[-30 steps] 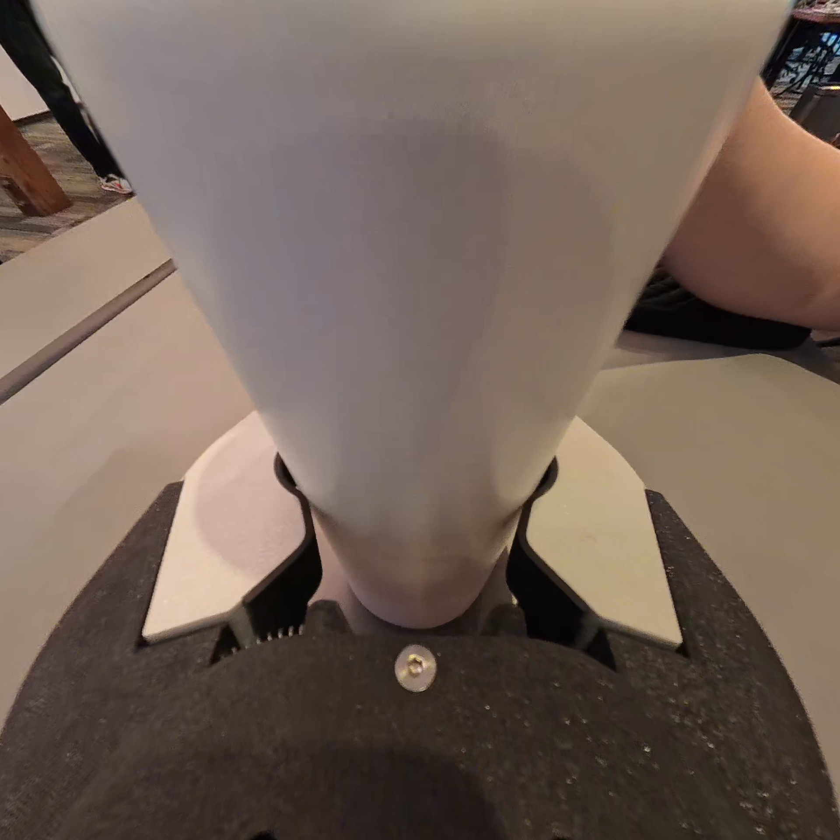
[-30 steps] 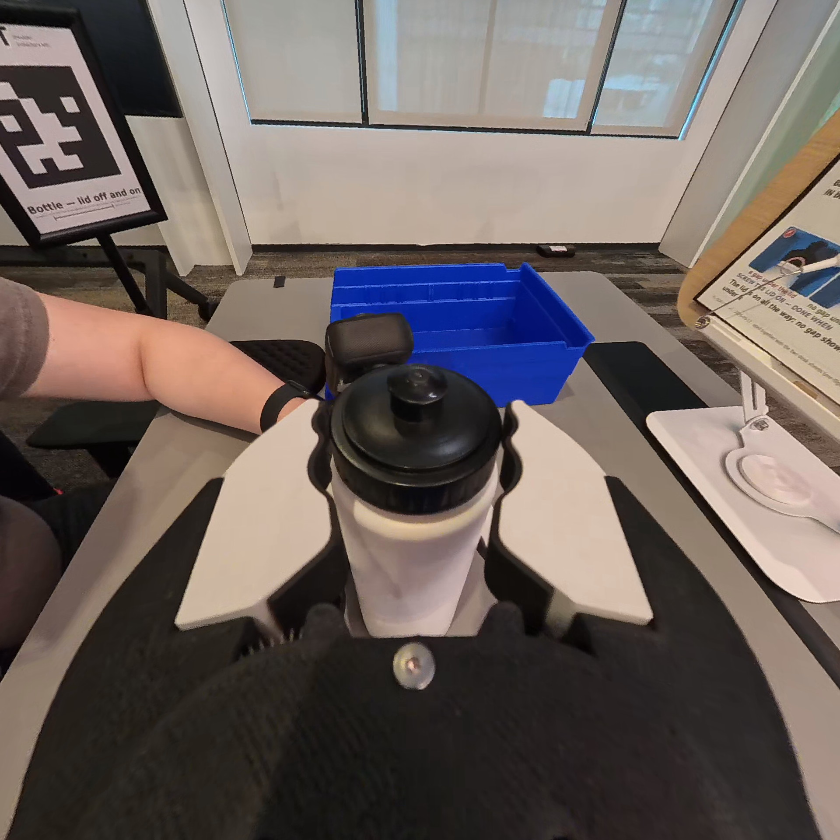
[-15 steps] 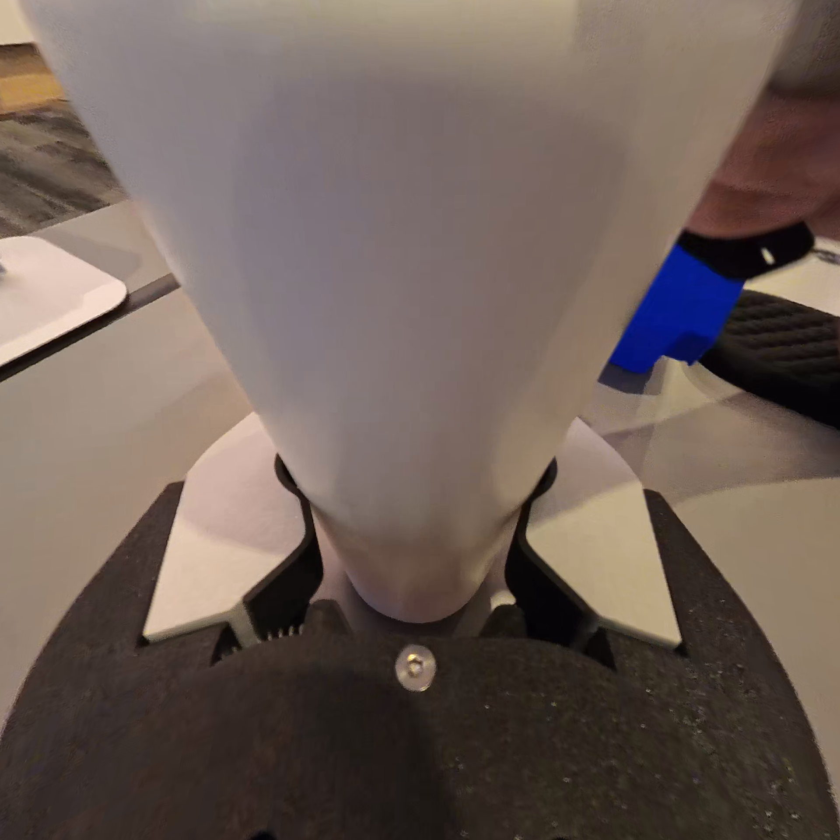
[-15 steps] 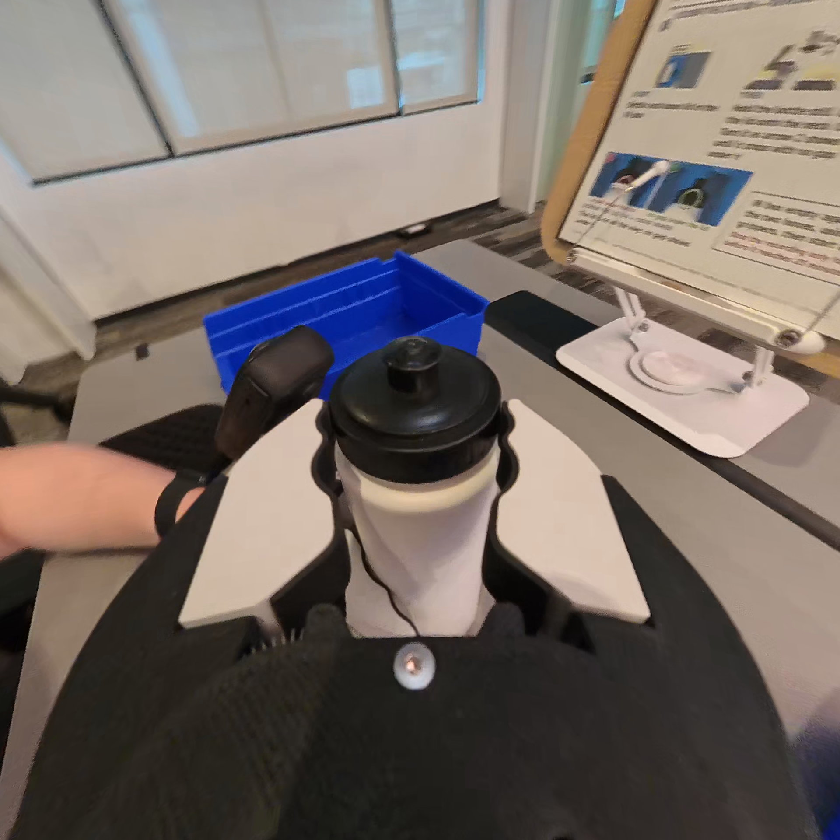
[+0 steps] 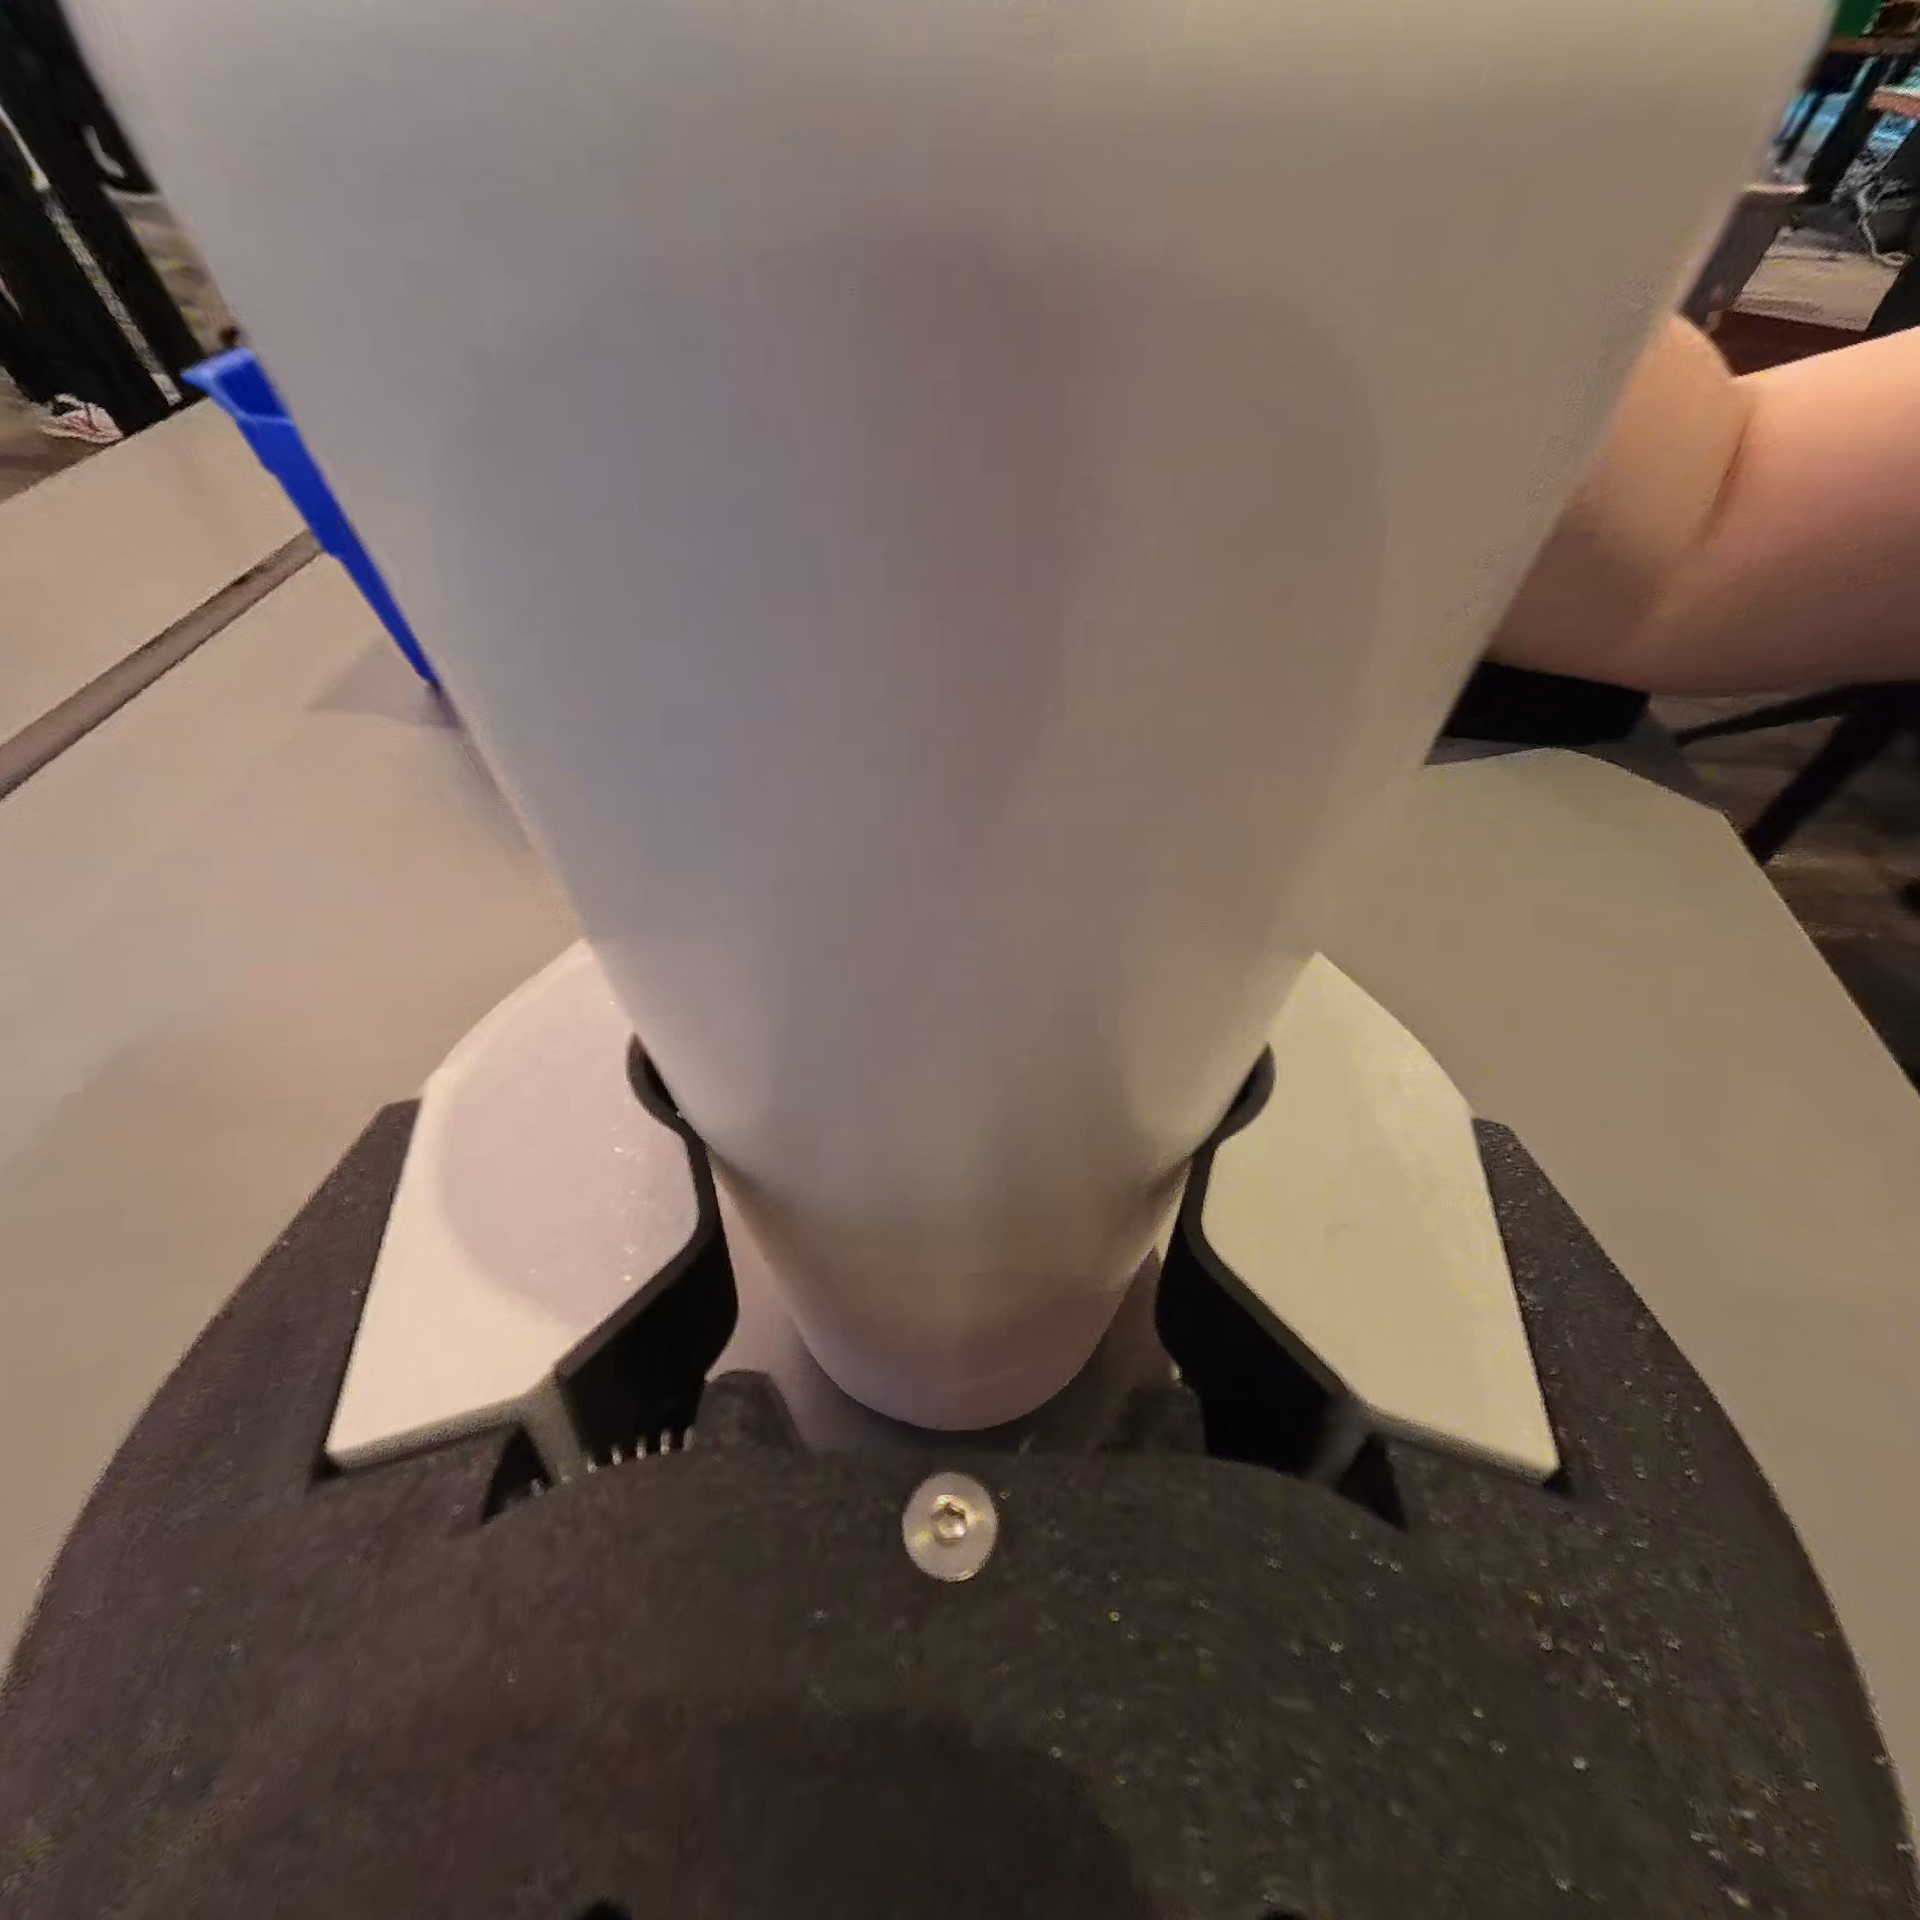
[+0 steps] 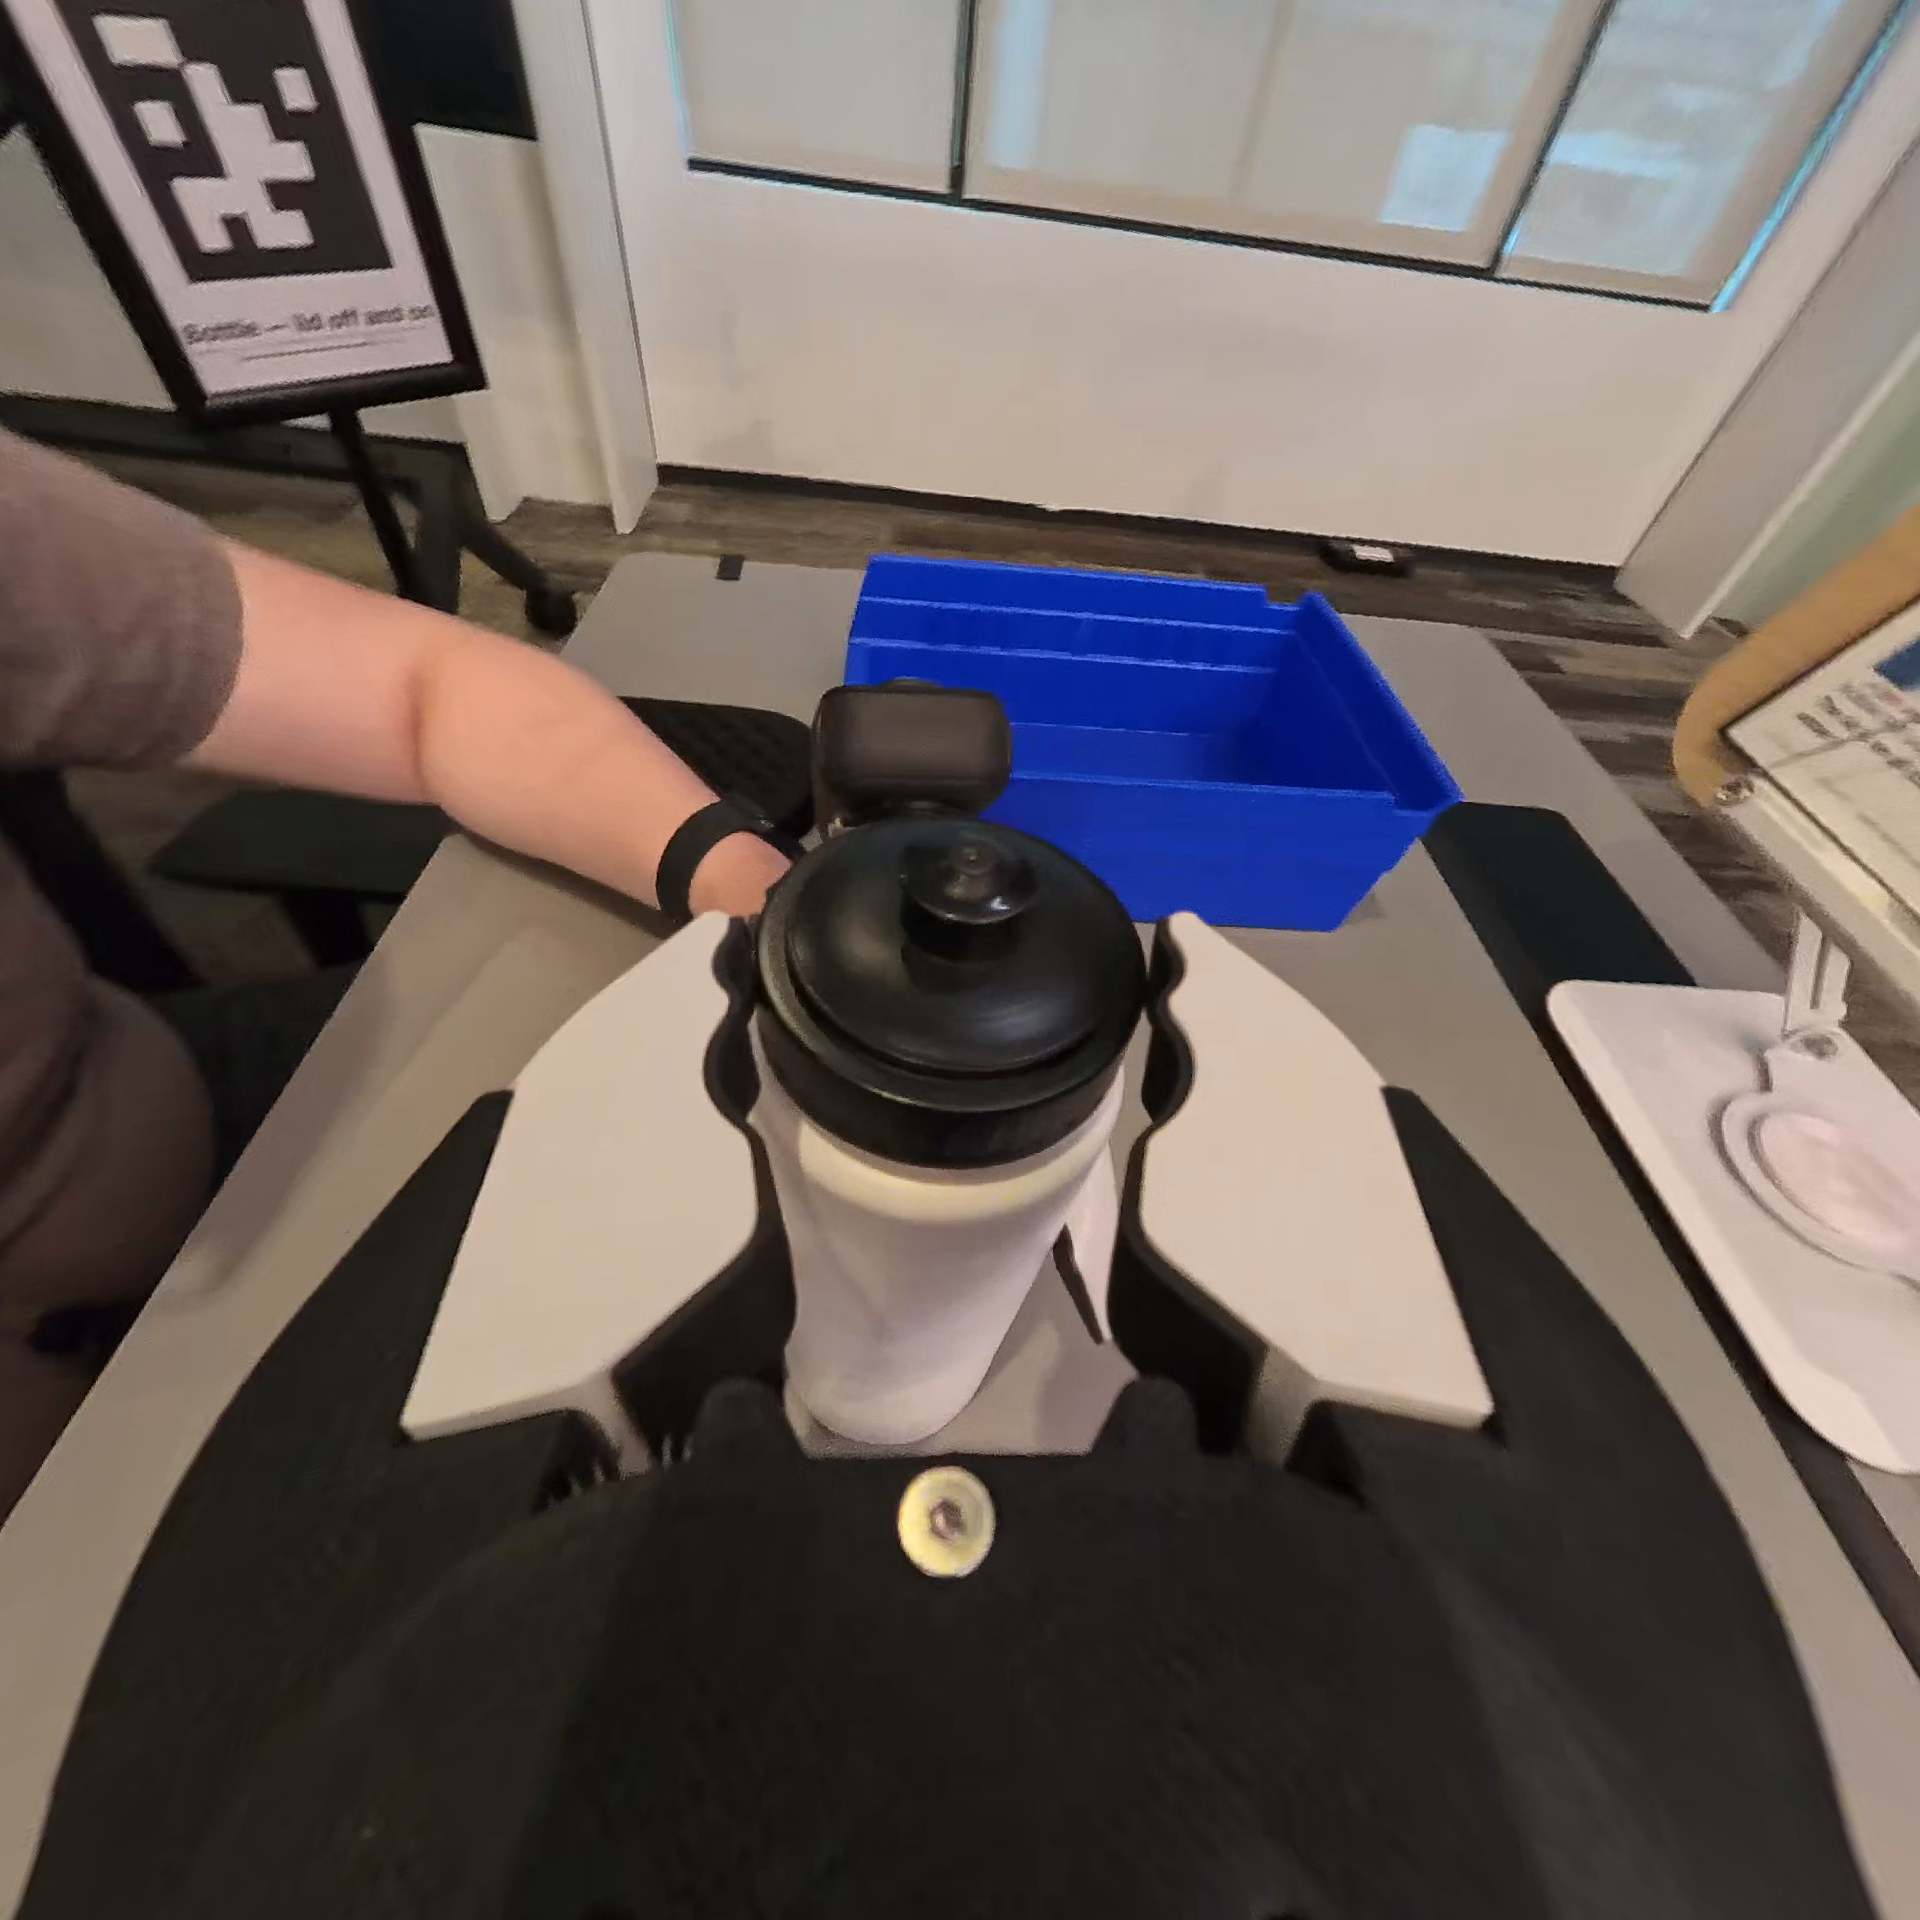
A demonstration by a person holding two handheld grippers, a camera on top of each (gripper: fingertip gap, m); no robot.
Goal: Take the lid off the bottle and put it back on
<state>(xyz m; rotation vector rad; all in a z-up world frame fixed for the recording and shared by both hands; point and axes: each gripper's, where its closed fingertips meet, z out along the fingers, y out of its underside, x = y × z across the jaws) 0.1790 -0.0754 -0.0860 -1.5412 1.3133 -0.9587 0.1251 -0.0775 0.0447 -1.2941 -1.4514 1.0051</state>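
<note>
A white bottle (image 5: 935,623) fills the left wrist view, upright above the grey table. My left gripper (image 5: 951,1081) is shut on its lower body, one finger on each side. In the right wrist view the bottle (image 6: 914,1299) carries a black lid (image 6: 945,997) with a pull spout, sitting slightly tilted on the neck. My right gripper (image 6: 940,966) is shut on the lid's rim from both sides. The left gripper's black camera (image 6: 909,743) shows just behind the lid. The bottle's foot is hidden.
A blue bin (image 6: 1143,748) stands behind the bottle and shows in the left wrist view (image 5: 312,499). A white document stand (image 6: 1714,1143) is at the right, a framed sign (image 6: 239,187) at the back left. The person's forearm (image 6: 468,727) reaches in from the left.
The right wrist view swung right half a second ago and has swung back to face the bin; the left wrist view also swung and returned. Both grippers kept their holds.
</note>
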